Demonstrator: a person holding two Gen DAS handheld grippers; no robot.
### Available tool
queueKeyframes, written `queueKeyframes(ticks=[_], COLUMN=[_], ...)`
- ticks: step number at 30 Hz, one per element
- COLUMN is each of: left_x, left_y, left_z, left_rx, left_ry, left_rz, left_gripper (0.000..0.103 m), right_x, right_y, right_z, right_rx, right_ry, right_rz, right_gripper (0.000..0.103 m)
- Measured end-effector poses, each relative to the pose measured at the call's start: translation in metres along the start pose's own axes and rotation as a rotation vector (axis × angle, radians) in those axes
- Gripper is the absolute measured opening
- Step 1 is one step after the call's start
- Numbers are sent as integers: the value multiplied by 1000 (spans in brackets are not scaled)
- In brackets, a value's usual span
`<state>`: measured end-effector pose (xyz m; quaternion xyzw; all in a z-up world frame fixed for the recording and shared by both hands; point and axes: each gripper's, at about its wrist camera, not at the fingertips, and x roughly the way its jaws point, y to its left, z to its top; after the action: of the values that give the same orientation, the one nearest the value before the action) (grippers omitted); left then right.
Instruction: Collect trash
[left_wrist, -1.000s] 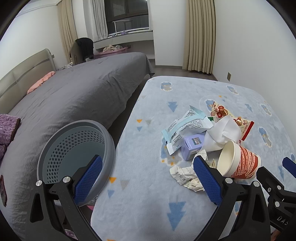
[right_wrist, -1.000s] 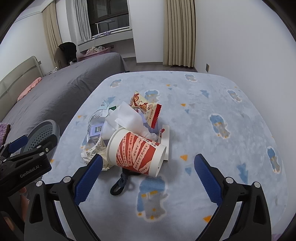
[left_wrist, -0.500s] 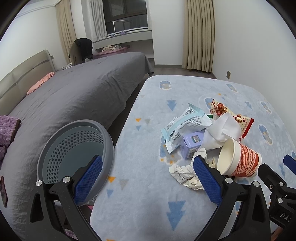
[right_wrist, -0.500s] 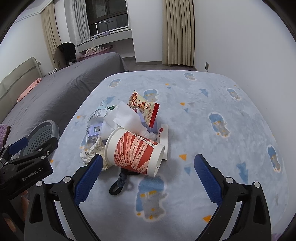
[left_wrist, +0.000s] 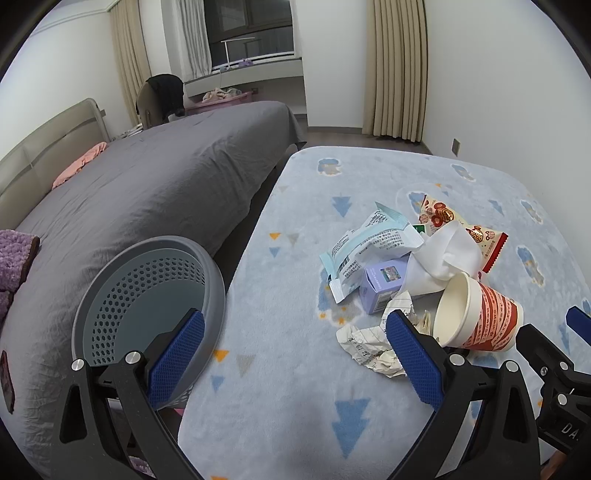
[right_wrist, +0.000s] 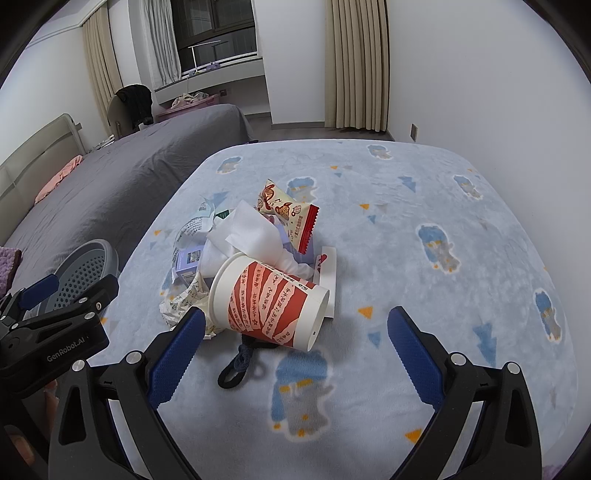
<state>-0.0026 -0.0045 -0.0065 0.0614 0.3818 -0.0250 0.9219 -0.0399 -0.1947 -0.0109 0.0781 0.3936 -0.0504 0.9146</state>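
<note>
A pile of trash lies on the light blue rug (left_wrist: 295, 354): a red-and-white paper cup (right_wrist: 269, 302) on its side, also in the left wrist view (left_wrist: 480, 317), a crumpled paper (left_wrist: 369, 345), a purple box (left_wrist: 384, 284), white tissue (right_wrist: 251, 232), a snack wrapper (right_wrist: 291, 218), a printed pouch (left_wrist: 373, 240) and a dark hair tie (right_wrist: 238, 367). A grey perforated basket (left_wrist: 155, 295) stands left of the rug. My left gripper (left_wrist: 291, 354) is open and empty between basket and pile. My right gripper (right_wrist: 291, 350) is open and empty just in front of the cup.
A bed with a grey cover (left_wrist: 147, 192) runs along the left of the rug. White walls and beige curtains (right_wrist: 354, 62) stand behind. A purple cloth (left_wrist: 14, 254) lies on the bed's near left.
Both grippers have moved slightly forward toward the trash pile; the cup looks a little nearer in both views. Both stay open.
</note>
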Motion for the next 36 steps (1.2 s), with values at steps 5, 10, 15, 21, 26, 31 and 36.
queueKeyframes(ticks=[5,10,15,21,26,31,36], left_x=[0,0,2,7,15,18,23], left_y=[0,0,-2,-3,1,8,15], left_z=[0,0,-2,-8,-12,-12,-12], left_rx=[0,0,0,10,14,6,-3], left_ry=[0,-1,-1,8,33,43,56], left_rz=[0,0,-8,3,17,19,15], left_gripper=[97,97,97,97,97,97,97], right_x=[0,0,2,11,21,30,42], right_y=[-1,0,-2,-9,-8,2,9], right_z=[0,0,-5,-10,-10,-8,-4], right_rx=[2,0,-7,9,15,20,53], right_ry=[1,0,1,36,66,88,104], right_rz=[1,1,1,20,22,24,31], right_gripper=[94,94,94,94,94,94,94])
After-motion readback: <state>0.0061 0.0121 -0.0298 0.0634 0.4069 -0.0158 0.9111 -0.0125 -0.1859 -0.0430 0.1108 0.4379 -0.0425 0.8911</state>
